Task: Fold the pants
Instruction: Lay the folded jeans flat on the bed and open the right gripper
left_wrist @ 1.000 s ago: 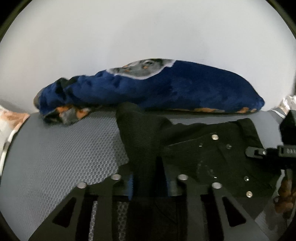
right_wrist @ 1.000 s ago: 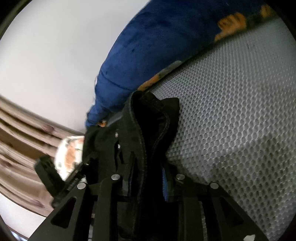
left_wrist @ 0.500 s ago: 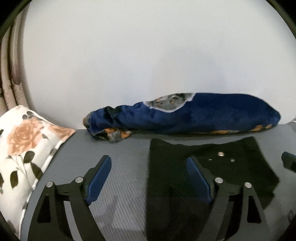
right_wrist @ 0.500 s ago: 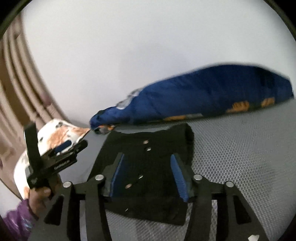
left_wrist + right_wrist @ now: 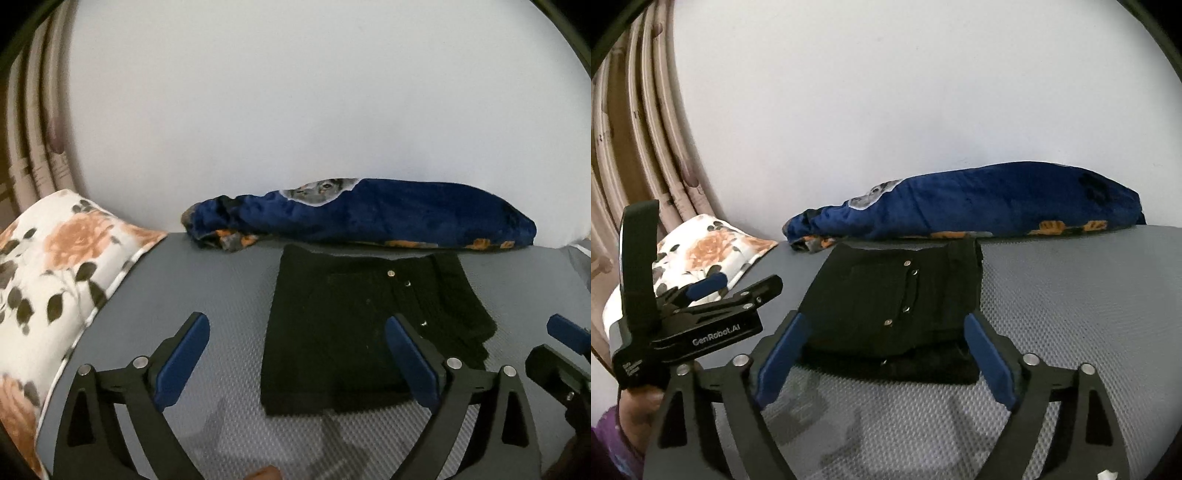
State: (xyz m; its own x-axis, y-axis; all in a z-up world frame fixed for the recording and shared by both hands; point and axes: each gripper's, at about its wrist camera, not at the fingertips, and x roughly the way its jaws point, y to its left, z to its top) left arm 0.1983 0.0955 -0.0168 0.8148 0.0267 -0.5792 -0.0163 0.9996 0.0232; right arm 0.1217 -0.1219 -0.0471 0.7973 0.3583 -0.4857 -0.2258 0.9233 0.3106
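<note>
Pants [image 5: 354, 332], black denim with metal rivets, are lying folded in a compact stack on the grey mesh mattress [image 5: 207, 280], ahead of both grippers. I am holding left gripper [image 5: 297, 358] and right gripper [image 5: 882, 354] wide open, gripping nothing, so the fold is resting undisturbed.

Both grippers [image 5: 297, 354] [image 5: 882, 360], jaws wide apart

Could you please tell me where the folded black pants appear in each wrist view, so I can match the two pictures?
Left wrist: black pants lie right of centre on the grey mat.
Right wrist: black pants lie at centre, beyond the open jaws.
Shared landmark: the blue blanket lies just behind them, along the wall.
</note>
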